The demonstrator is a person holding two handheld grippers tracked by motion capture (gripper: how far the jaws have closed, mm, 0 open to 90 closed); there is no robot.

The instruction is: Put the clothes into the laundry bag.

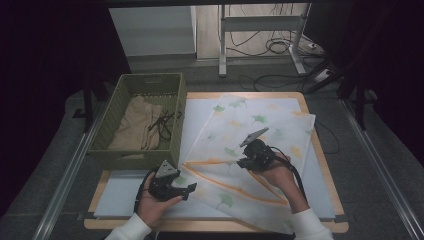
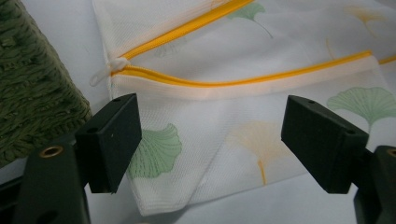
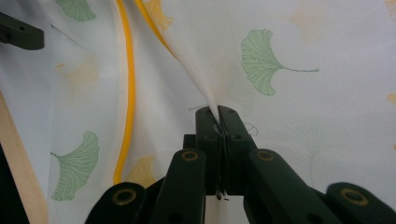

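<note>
Dark floor and loose cables surround the wooden counter, on which a pale mat is laid. A white mesh laundry bag printed with green and orange leaves is spread across that mat, to the right of a green woven basket holding beige cloth.

The right tool is clenched on a thin fold of the bag's mesh beside its orange zipper, and the fold is drawn up into a taut ridge. The left tool is released, its 2 jaws standing wide apart just above the bag's near-left corner, where the white zipper pull lies.

For the step to go well, the pinched layer should be kept lifted and steady so that the mouth stays parted, while the left tool is brought down onto the lower edge near the pull and closed on 1 layer only. A pull along the zipper line, not across it, would be judged safest for the mesh.

Whether 1 or 2 layers are caught in the right tool cannot be told. How far the zipper is open is unclear, and the dark item in the basket is too small to make out.
</note>
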